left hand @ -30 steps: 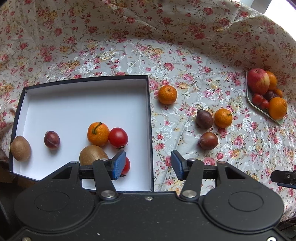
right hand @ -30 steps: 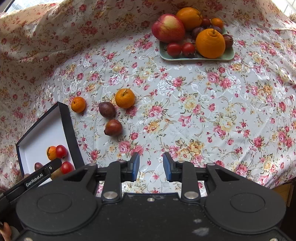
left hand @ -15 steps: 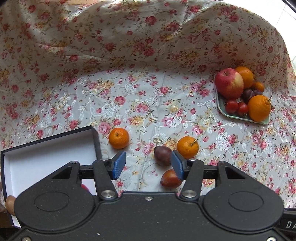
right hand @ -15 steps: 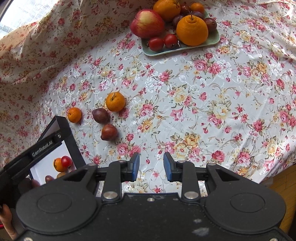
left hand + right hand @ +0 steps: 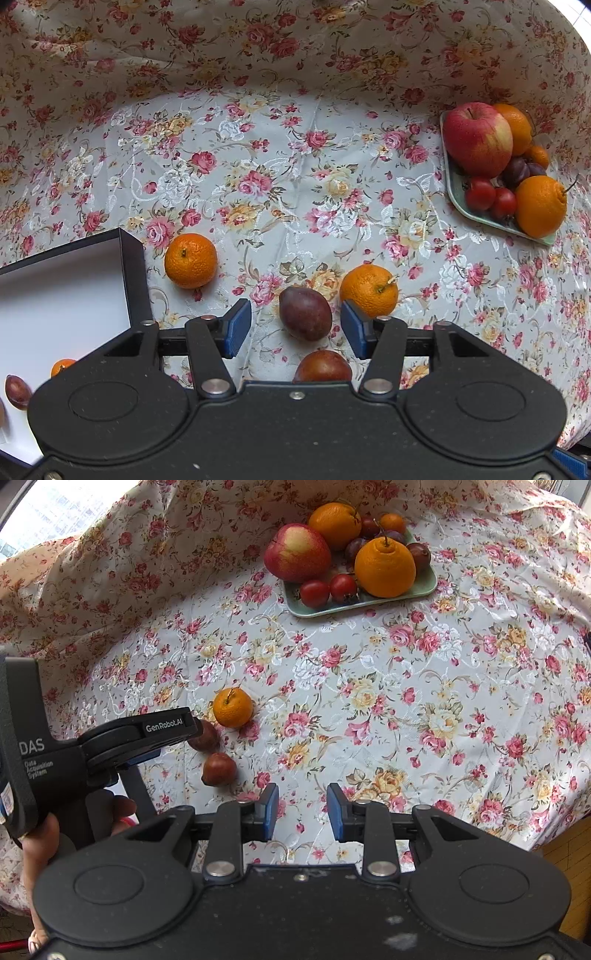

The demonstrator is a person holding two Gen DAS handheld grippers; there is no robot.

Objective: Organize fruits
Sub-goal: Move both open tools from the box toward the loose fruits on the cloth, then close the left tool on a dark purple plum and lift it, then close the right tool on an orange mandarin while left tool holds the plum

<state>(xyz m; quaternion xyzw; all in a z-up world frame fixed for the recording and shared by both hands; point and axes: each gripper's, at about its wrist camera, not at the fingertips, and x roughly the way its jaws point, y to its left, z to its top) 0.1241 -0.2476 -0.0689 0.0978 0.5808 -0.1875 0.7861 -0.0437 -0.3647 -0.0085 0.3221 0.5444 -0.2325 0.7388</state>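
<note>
The dark purple, egg-shaped plum [image 5: 305, 313] lies on the flowered tablecloth [image 5: 280, 173], framed between the blue pads of the left gripper [image 5: 295, 325], whose jaws stand apart around it without touching it. A second, redder plum [image 5: 322, 366] sits just nearer the camera, half hidden by the gripper body, and a small stemmed orange mandarin [image 5: 368, 290] lies just beside the purple plum on the right. Another mandarin [image 5: 190, 260] rests near the black-walled, white-floored box [image 5: 133, 273].

The task looks partly done: the box already holds some fruit, of which only a small mandarin [image 5: 62, 366] and a dark plum [image 5: 16, 391] show at its lower edge. Four loose fruits are left on the cloth, and the pale green tray [image 5: 369, 602] farther off is heaped with a red apple, large oranges, tomatoes and plums. Whether the tray's fruit must move too cannot be told.

The right gripper [image 5: 302, 808] hangs empty over bare cloth, its jaws at their narrowest with a gap between the pads.

A second ago the left gripper looked down into the box at kiwis, tomatoes and a mandarin; it has since swung over to the loose fruit, jaws unchanged. In the right view the left gripper and the hand [image 5: 40, 838] holding it now loom much larger.
</note>
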